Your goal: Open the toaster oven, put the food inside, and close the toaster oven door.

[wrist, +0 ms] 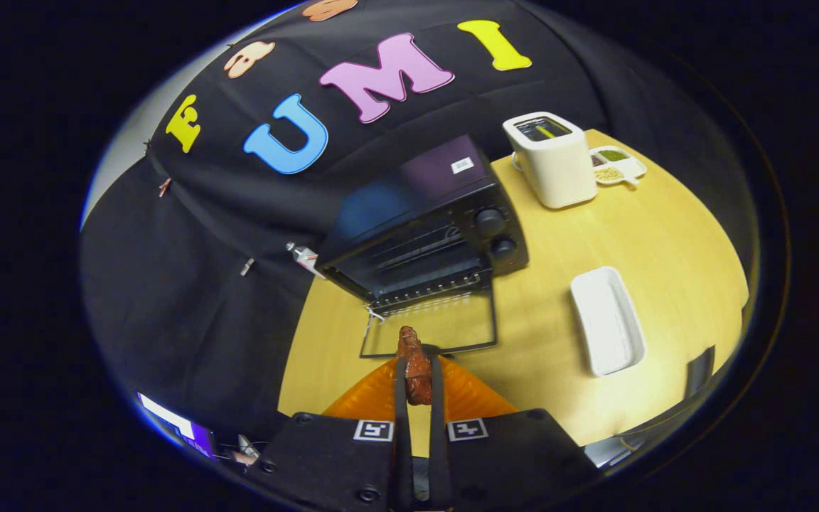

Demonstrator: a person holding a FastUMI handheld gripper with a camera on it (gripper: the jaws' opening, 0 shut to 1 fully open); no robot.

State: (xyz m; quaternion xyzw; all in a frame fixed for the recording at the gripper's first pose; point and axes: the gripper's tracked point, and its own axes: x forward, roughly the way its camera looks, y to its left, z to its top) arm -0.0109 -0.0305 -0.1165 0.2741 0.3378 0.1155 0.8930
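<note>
A black toaster oven (427,224) stands on the wooden table beyond my fingers, with its glass door (431,323) folded down flat toward me and its dark inside exposed. My gripper (418,363) is shut on a reddish-brown piece of food (415,366), which sticks up between the two fingers. The food hangs just short of the door's front handle, above the table. Two knobs (495,233) sit on the oven's right side.
A white rectangular tray (608,321) lies on the table to the right of the oven. Farther back stand a white toaster (553,158) and a small divided dish (616,165) with bits of food. The table's edge curves round on the right.
</note>
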